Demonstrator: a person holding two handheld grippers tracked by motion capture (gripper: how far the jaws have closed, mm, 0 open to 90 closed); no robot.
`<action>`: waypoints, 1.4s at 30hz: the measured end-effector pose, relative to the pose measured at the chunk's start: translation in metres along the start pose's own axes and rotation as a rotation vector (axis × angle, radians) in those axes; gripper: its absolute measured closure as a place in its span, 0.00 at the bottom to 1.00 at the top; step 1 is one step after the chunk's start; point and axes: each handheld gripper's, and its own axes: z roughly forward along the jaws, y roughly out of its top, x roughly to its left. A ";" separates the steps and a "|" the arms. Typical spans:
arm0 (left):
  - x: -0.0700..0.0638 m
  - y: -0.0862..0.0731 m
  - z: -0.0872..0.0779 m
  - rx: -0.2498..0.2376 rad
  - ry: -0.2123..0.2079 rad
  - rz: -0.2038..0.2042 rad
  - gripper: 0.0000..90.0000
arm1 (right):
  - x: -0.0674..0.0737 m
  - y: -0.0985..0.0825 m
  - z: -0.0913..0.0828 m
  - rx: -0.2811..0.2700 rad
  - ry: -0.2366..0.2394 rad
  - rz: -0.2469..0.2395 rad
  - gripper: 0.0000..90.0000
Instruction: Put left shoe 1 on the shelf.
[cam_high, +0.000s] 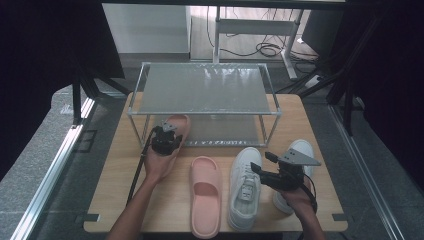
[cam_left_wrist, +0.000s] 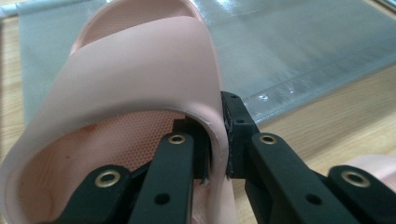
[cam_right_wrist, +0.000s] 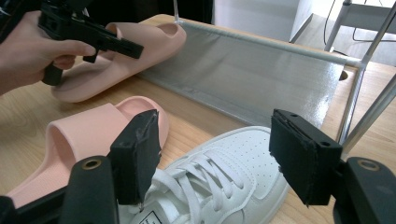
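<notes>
The sneaker's (cam_right_wrist: 219, 186) tongue label is too blurred to read. The left gripper (cam_left_wrist: 215, 140) pinches the pink slide's (cam_left_wrist: 140, 88) strap edge between its jaws; the right gripper (cam_right_wrist: 224, 158) gapes wide above the laces.

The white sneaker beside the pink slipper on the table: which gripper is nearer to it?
The right gripper. It is open just above the white sneaker, at its laces. The left gripper is farther away, shut on the other pink slipper near the shoe rack.

Wooden table (cam_high: 125, 195) carries a two-tier metal rack (cam_high: 205, 90), two pink slippers (cam_high: 205, 195) and two white sneakers (cam_high: 244, 187).
</notes>
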 end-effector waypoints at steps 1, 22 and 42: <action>0.000 0.000 0.002 0.004 0.005 -0.004 0.92 | 0.000 0.000 0.000 0.002 0.001 -0.003 0.38; -0.006 -0.001 -0.018 0.030 -0.035 0.033 0.49 | 0.000 -0.001 -0.001 -0.001 -0.003 0.000 0.38; 0.000 -0.083 -0.098 0.024 -0.135 0.073 1.00 | 0.001 0.000 -0.002 -0.005 -0.006 -0.005 0.38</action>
